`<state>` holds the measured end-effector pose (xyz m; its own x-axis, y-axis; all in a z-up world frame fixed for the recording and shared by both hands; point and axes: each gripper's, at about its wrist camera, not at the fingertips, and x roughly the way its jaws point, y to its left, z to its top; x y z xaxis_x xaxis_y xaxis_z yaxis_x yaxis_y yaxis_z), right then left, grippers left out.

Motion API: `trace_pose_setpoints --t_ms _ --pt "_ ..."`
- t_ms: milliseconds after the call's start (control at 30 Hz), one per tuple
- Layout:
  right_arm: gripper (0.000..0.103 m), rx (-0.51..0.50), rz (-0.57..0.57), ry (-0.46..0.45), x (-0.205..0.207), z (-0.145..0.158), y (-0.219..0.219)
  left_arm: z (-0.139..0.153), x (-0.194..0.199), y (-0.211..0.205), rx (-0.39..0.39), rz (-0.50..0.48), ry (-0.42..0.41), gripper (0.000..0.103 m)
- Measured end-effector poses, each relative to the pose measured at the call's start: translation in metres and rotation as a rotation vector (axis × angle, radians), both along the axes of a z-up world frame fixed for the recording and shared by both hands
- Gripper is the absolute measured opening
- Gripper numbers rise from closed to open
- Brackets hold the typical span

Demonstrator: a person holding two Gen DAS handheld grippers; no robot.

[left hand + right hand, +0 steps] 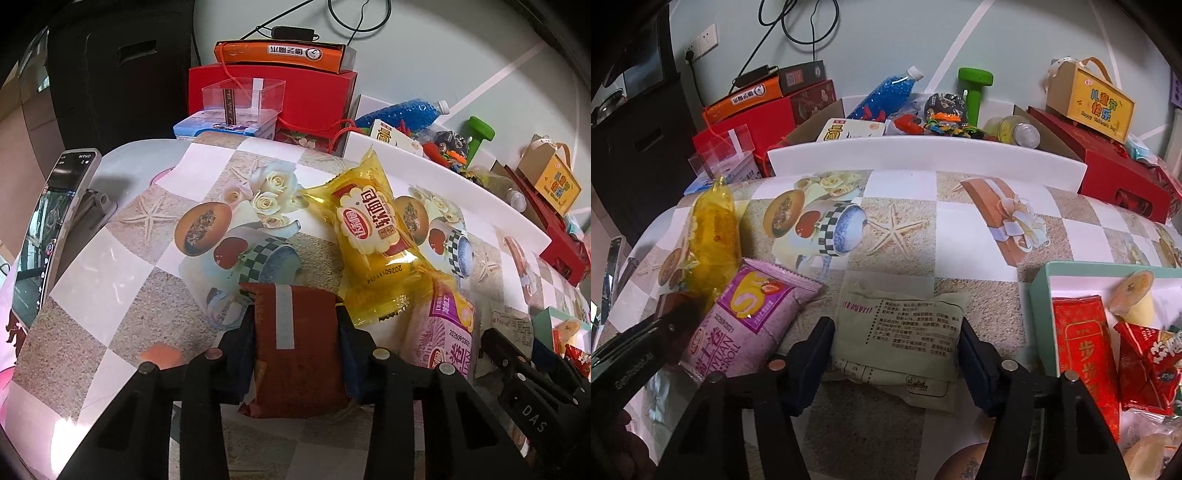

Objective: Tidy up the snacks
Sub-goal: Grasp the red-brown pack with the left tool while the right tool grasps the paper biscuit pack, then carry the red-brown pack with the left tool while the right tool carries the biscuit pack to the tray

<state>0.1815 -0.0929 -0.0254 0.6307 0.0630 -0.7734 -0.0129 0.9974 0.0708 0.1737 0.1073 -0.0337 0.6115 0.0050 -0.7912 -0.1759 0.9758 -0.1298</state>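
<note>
In the left wrist view my left gripper point(295, 321) is shut on a dark red snack packet point(295, 354), squeezing it between both pads just above the patterned tablecloth point(122, 266). A yellow bread packet point(373, 229) and a pink roll packet point(443, 332) lie to its right. In the right wrist view my right gripper point(897, 328) has its pads against both side edges of a flat pale green packet point(905, 332) lying on the cloth. The pink roll packet point(750, 321) and yellow packet point(713, 236) lie to the left. A teal box point(1041, 295) at the right holds red packets and a jelly cup.
A phone on a stand point(48, 229) is at the table's left edge. A white board point(923, 155) fronts a carton of toys with a blue bottle point(886, 92) and a green dumbbell point(975, 88). Red gift boxes point(306, 92) and a clear plastic box point(243, 96) stand at the back.
</note>
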Motion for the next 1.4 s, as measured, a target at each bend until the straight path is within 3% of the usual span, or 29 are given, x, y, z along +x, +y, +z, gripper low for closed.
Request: trace_pose_setpoints --t_ms 700,1200,1400 --pt "0.062 0.066 -0.036 -0.095 -0.015 0.041 -0.029 0.037 -0.012 -0.012 0.011 -0.020 -0.096 0.041" --pt "0.062 0.110 -0.144 -0.161 -0.029 0.064 -0.077 0.058 -0.013 -0.068 -0.041 -0.192 -0.165 0.041" --pt "0.062 0.111 -0.272 -0.196 -0.044 0.076 -0.121 0.067 -0.015 -0.104 -0.070 -0.300 -0.189 0.041"
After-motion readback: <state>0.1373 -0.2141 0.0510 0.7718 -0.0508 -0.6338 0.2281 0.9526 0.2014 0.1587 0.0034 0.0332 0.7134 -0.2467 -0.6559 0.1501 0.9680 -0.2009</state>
